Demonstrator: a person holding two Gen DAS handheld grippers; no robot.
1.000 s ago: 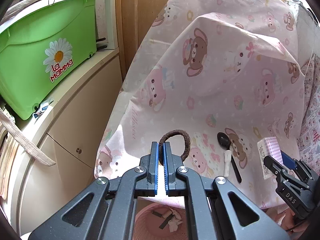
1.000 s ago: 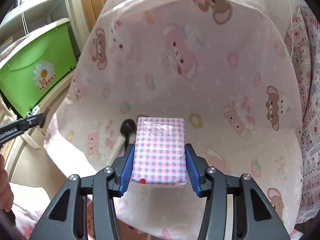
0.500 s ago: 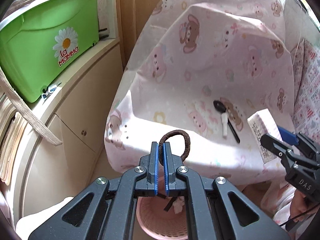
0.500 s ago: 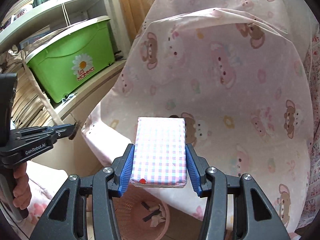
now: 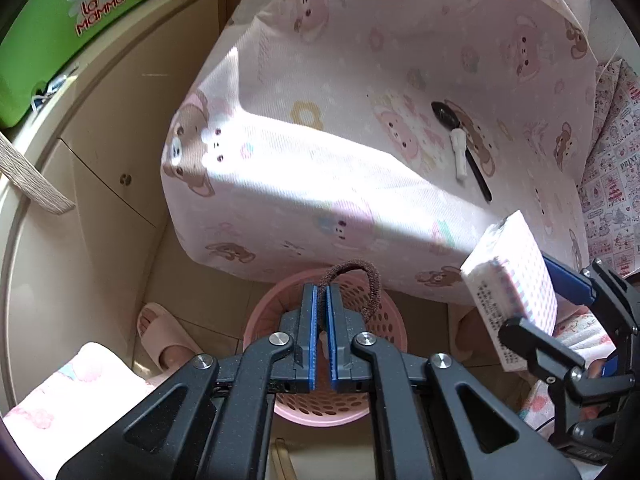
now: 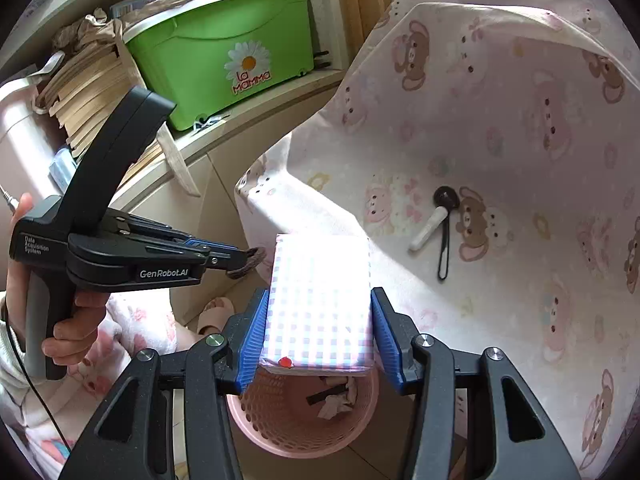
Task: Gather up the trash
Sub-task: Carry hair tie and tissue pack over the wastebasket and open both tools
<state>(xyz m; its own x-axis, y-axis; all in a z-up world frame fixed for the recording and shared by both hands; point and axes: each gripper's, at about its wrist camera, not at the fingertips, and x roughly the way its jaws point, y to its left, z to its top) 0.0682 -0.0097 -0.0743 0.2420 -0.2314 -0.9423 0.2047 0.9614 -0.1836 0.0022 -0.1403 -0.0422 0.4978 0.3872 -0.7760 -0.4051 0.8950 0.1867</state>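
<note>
Both grippers have swung off the cloth-covered tabletop (image 5: 360,92) to hang over the pink basket (image 6: 280,428) on the floor. Left gripper (image 5: 322,296) has its jaws clamped on a brown hair tie (image 5: 370,280). Right gripper (image 6: 318,336) has its jaws clamped on a pink checked tissue pack (image 6: 320,300). A black spoon (image 6: 444,232) and a white tube (image 6: 428,228) lie on the tabletop

My fuzzy cloth hair tie (image 5: 370,288); glossy plastic-wrapped tissue pack (image 6: 320,300); perforated smooth plastic basket (image 5: 384,320); matt printed cloth cover (image 5: 340,80); shiny green plastic bin (image 6: 224,52).
</note>
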